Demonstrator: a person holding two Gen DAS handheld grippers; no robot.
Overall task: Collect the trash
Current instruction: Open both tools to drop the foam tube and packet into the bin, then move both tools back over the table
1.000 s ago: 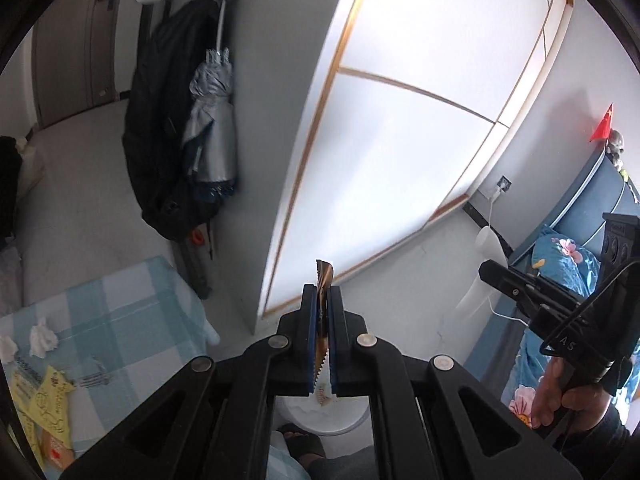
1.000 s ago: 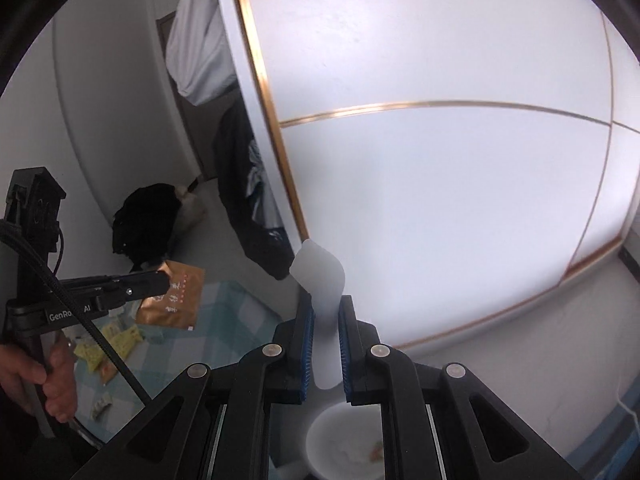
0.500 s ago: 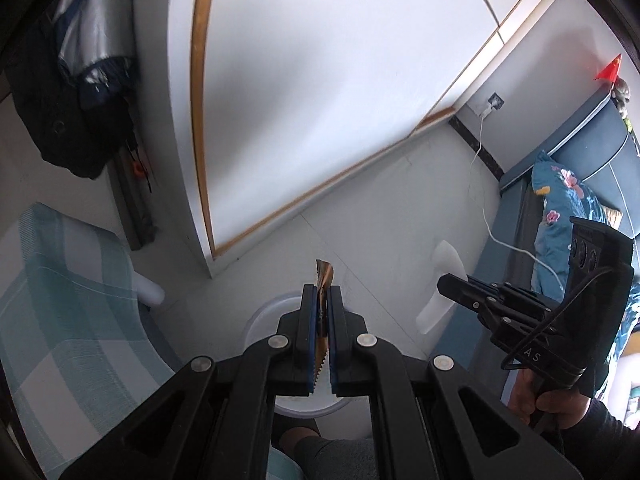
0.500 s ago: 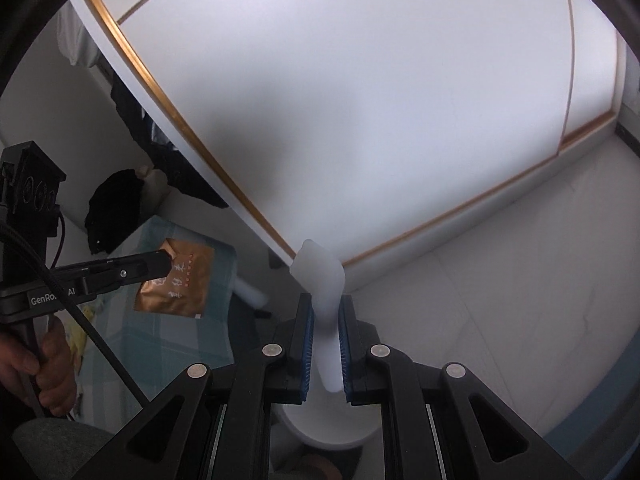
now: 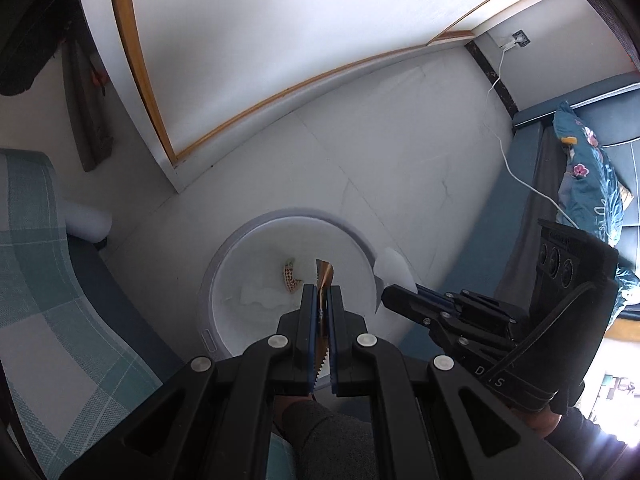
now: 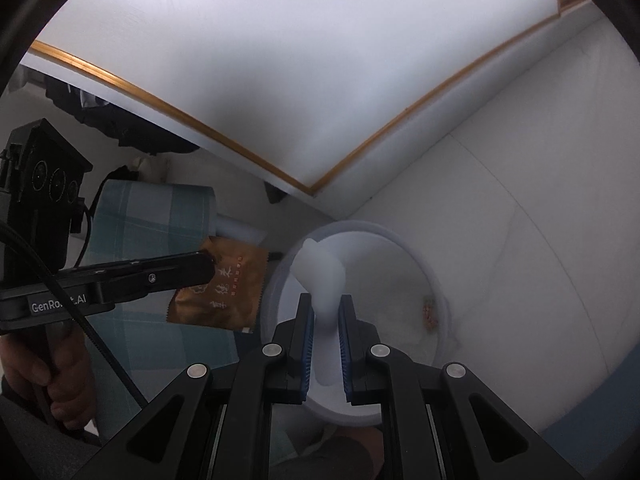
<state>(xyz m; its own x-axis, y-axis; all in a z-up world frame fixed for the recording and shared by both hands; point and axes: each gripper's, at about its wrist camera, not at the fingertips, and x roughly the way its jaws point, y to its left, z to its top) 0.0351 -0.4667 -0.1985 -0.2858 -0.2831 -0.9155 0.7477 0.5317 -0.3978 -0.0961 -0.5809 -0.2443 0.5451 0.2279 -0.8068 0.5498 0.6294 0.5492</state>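
Note:
My left gripper (image 5: 319,294) is shut on a brown foil packet (image 5: 323,278), held edge-on above a round white trash bin (image 5: 212,280) on the floor. The packet's printed face shows in the right wrist view (image 6: 224,286), beside the bin (image 6: 436,280). My right gripper (image 6: 323,304) is shut on a white piece of trash (image 6: 322,268), over the bin's opening. In the left wrist view, the right gripper (image 5: 390,294) holds the white piece (image 5: 394,266) at the bin's right rim. A small wrapper (image 5: 291,276) and white tissue lie inside the bin.
A table with a teal checked cloth (image 5: 44,264) stands left of the bin. A white wardrobe with gold trim (image 5: 256,52) is behind. A blue bed with floral bedding (image 5: 592,184) is at right, with a white cable (image 5: 516,164) on the floor.
Both grippers have tilted down and moved from the table side to above the trash bin, each still holding its piece of trash.

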